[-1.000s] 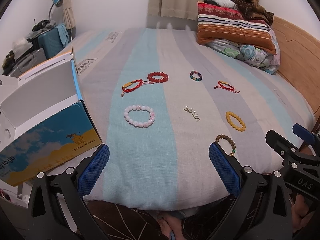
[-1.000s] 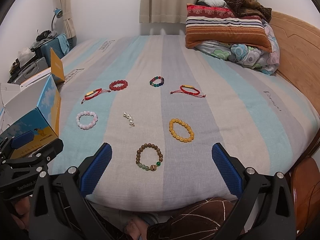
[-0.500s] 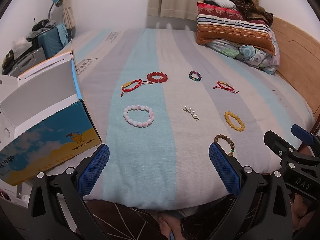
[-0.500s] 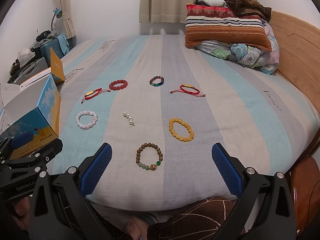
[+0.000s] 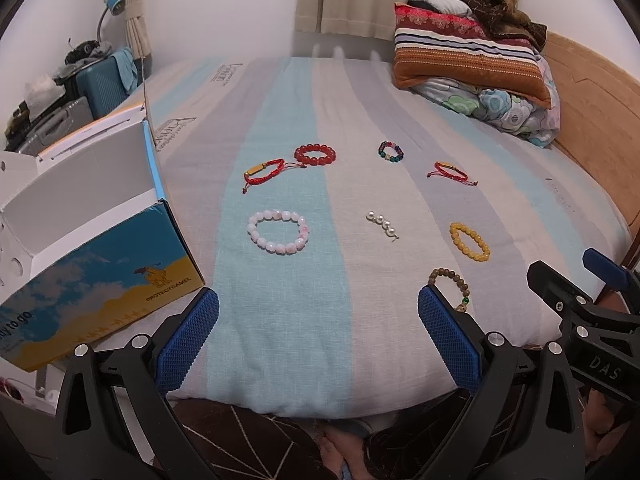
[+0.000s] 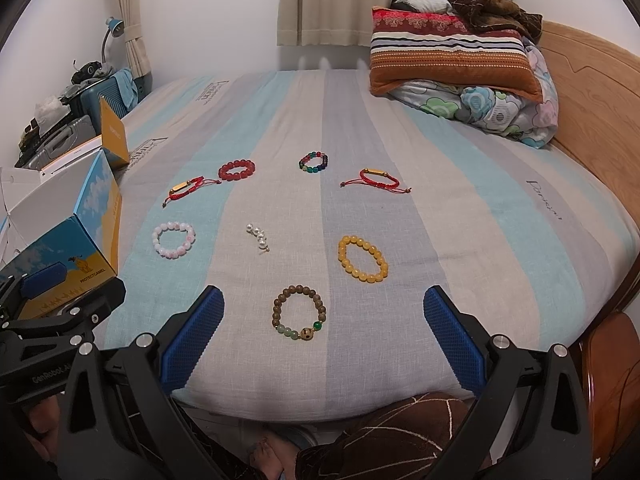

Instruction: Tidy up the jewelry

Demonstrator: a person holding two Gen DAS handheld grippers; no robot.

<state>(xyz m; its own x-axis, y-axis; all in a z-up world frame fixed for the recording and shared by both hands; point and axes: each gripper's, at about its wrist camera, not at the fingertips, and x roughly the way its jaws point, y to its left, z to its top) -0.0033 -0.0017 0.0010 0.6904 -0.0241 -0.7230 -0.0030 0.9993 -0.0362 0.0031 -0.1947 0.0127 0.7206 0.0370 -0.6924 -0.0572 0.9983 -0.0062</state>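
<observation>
1. Right wrist view: the bed [image 6: 460,216] with its striped cover carries the whole set. Landmark for all places below: the open cardboard box [image 6: 86,236] at the bed's left edge, the likely store for the pieces.
2. Right gripper [image 6: 322,334] hangs at the near edge of the bed, far from the box, jaws spread wide, nothing between them. Left gripper [image 5: 318,334] hangs just beside the box's near corner, also spread wide and empty.
3. Step in hand, as I judge it: the first pick. Nothing appears to be gathered yet.
4. How to do it well: come down over one side of a ring, not across the whole loop; press the lower pad lightly into the cover so the beads roll in; close slowly, since round beads slip.
5. Pink bead bracelet [image 5: 278,231] lies nearest the box, ahead of the left gripper and a little left of its centre line.
6. Yellow bead bracelet [image 6: 362,258] lies far from the box, ahead of the right gripper.
7. Brown bead bracelet [image 6: 299,312] lies farther from the box than the pink one, on the cover in line with the right gripper's open gap, closest to it.
8. Pearl string [image 6: 258,237] lies beyond the pink bracelet from the box; smallest piece, best left till last.
</observation>
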